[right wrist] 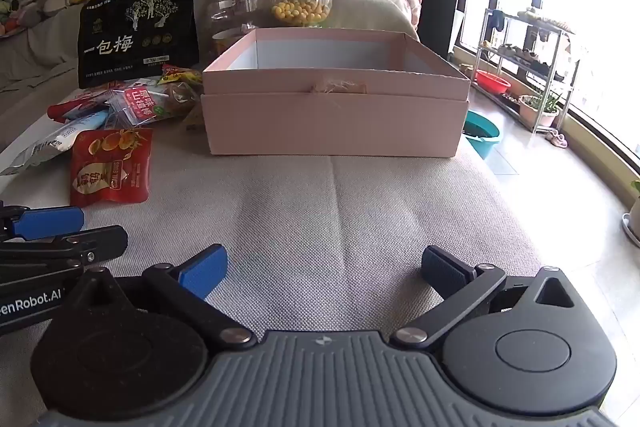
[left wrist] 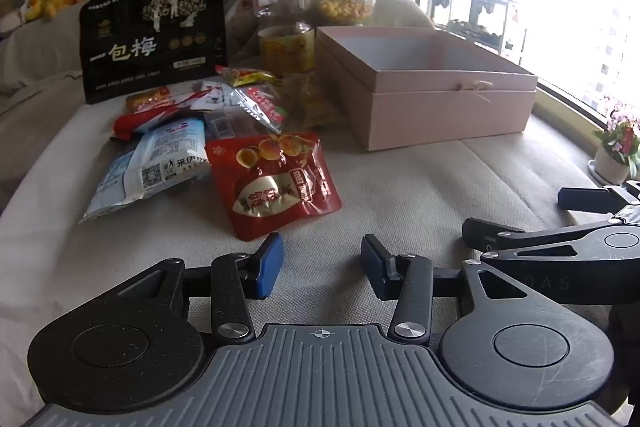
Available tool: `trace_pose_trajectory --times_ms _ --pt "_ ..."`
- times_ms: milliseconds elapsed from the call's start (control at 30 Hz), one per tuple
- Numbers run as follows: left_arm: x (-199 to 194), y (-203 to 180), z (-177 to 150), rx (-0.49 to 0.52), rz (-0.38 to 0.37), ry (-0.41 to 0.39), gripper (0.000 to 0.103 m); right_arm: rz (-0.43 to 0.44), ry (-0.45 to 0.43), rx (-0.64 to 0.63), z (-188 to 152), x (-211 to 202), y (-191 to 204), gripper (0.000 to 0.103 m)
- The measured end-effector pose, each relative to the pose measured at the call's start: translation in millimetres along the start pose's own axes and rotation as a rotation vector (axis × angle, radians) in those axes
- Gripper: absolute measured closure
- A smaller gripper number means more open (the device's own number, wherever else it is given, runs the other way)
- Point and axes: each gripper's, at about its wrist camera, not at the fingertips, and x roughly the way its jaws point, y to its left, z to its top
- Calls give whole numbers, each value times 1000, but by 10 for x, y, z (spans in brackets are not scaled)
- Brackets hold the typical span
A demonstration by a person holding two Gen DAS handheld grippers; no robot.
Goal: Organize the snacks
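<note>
While both tongs hover empty above the beige fabric cushion, the left gripper is partly spread and the right gripper gapes wide. Crinkly snack packets heap toward the cushion's far left corner, beside the open pink cardboard box at its far edge.

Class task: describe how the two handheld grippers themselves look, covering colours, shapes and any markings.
Both the left gripper and the right gripper look alike: a ribbed grey base plate with a small crosshair mark, round black housings either side, black linkage arms with silver pivots, and blue pads on the fingers. White lettering shows on both.
</note>
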Motion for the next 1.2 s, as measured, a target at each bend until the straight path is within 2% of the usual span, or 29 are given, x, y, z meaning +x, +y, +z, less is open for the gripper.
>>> trace_pose_trajectory --times_ms 1200 --pt "-1 2 1 -7 -5 -2 53 0 -3 0 -4 1 1 0"
